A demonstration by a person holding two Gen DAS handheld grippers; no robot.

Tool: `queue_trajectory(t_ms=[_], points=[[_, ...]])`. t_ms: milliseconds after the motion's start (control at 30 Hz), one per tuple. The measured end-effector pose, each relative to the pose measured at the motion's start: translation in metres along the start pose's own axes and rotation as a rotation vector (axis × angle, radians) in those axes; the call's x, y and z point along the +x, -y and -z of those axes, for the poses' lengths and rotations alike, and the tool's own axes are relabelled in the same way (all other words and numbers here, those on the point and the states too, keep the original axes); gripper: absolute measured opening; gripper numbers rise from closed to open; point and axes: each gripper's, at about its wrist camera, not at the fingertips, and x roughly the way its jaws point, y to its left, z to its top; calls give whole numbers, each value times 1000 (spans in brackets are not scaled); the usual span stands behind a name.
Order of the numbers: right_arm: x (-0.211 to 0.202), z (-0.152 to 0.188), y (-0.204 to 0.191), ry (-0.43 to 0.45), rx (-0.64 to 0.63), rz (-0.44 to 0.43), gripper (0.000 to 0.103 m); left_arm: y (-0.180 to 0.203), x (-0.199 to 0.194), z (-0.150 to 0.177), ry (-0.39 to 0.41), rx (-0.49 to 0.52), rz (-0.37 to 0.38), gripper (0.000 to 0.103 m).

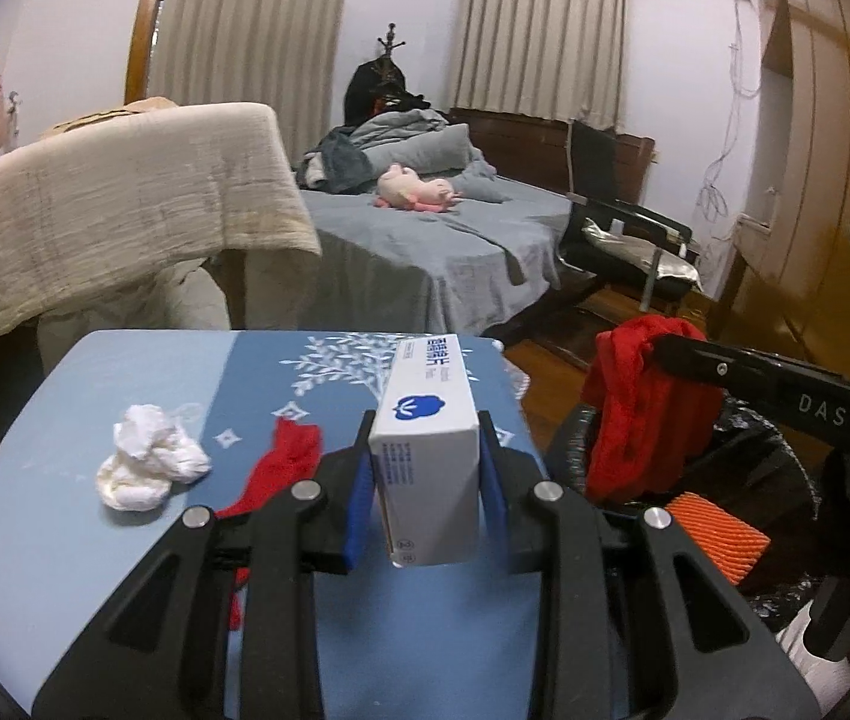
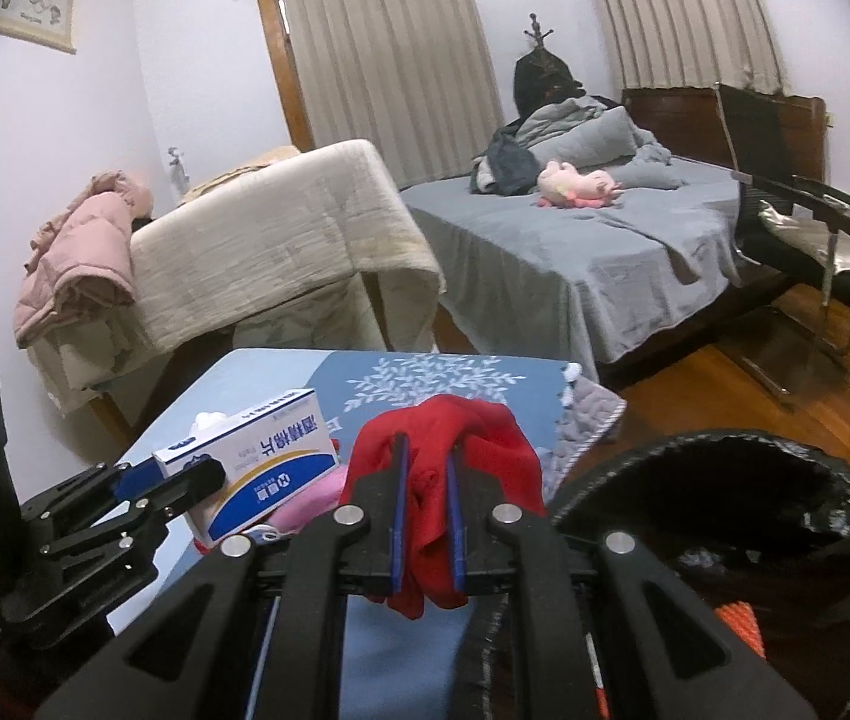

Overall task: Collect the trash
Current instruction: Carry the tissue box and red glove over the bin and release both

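My left gripper [image 1: 425, 468] is shut on a white and blue carton [image 1: 432, 450], its blue pads pressed on both long sides, above the blue table [image 1: 95, 540]. A crumpled white tissue [image 1: 149, 468] and a red rag [image 1: 281, 468] lie on the table to its left. My right gripper [image 2: 425, 462] is shut on a bunched red cloth [image 2: 443, 438] that drapes over its fingers, near the table's right edge. Just to the right stands a black-bagged bin [image 2: 635, 462] with its mouth open. From the right wrist view the carton [image 2: 263, 468] sits in the left gripper [image 2: 176, 474].
An orange ribbed item [image 1: 719, 534] lies inside the bin [image 1: 785, 450]. Something pink [image 2: 311, 504] lies on the table under the carton. Beyond the table stand furniture under a beige blanket [image 1: 125, 198], a grey bed [image 1: 425, 240] and a black chair [image 1: 623, 228] on wood floor.
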Motion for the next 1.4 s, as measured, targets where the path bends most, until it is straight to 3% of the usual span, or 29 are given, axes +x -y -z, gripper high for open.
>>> queue_trajectory(t_ms=[633, 1200, 1300, 1400], points=[[-54, 23, 82, 15, 88, 206, 11, 91, 31, 3, -12, 89, 161, 30], [-75, 54, 152, -28, 178, 358, 11, 158, 70, 6, -39, 157, 277, 30], [-75, 56, 157, -35, 184, 377, 15, 163, 77, 7, -61, 168, 299, 32], [-77, 58, 161, -36, 198, 400, 21, 161, 78, 11, -73, 170, 312, 42]])
